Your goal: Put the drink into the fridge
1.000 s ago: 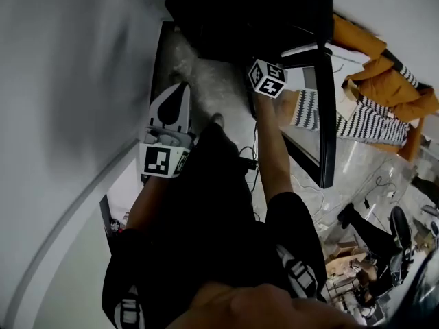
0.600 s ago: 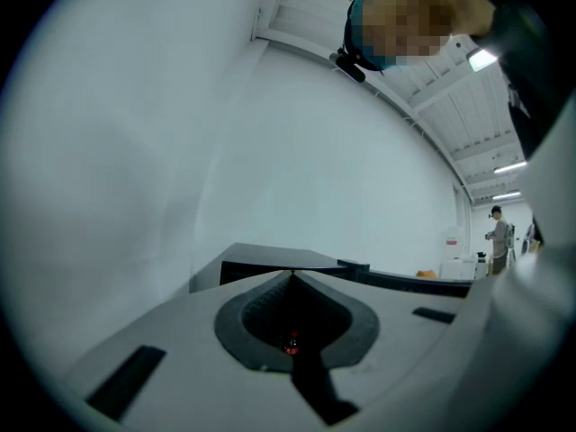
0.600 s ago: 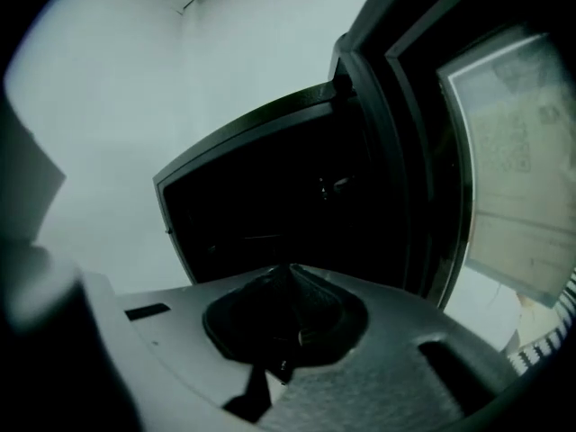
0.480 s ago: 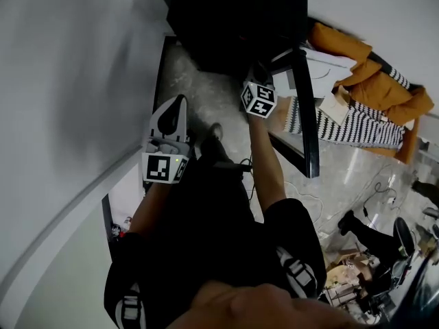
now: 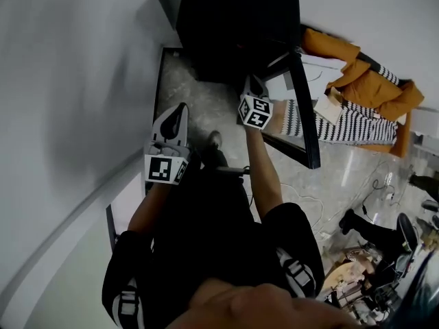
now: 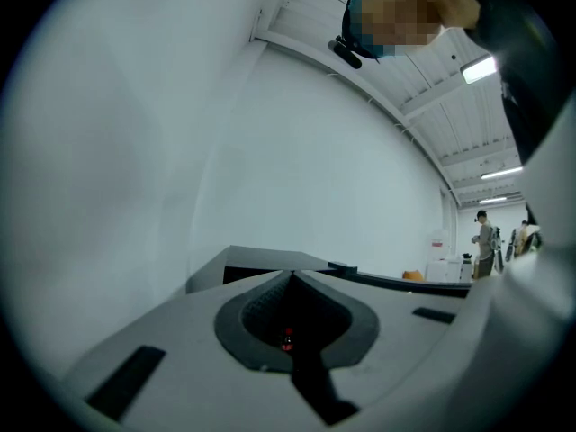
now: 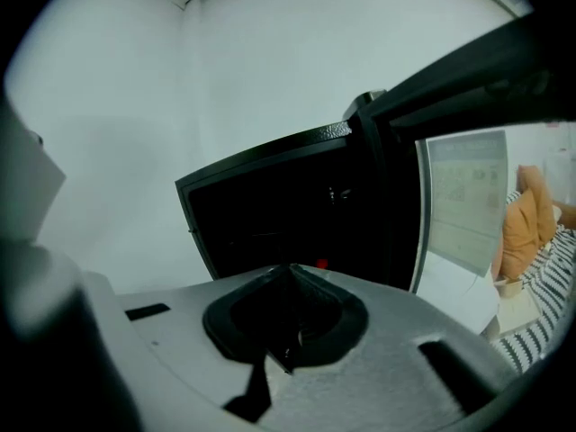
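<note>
A black fridge [image 5: 233,26] stands on the floor at the top of the head view, its door [image 5: 305,108] swung open to the right. My right gripper [image 5: 252,82] is shut and empty, just in front of the opening. In the right gripper view its closed jaws [image 7: 290,268] point at the dark interior [image 7: 288,214], beside the door's edge [image 7: 396,196]. A small red spot [image 7: 321,264] shows inside; I cannot tell what it is. My left gripper [image 5: 181,107] is shut and empty, to the left over the floor. Its view shows closed jaws [image 6: 290,274] facing a white wall.
A white wall [image 5: 68,81] runs close along the left. An orange jacket [image 5: 370,88] and striped cloth [image 5: 343,122] lie right of the door. Cables [image 5: 309,197] trail on the stone floor. People [image 6: 484,237] stand far off.
The right gripper has drawn back a little from the fridge front, toward me and leftward in the head view. The left gripper has shifted slightly. Both stay shut.
</note>
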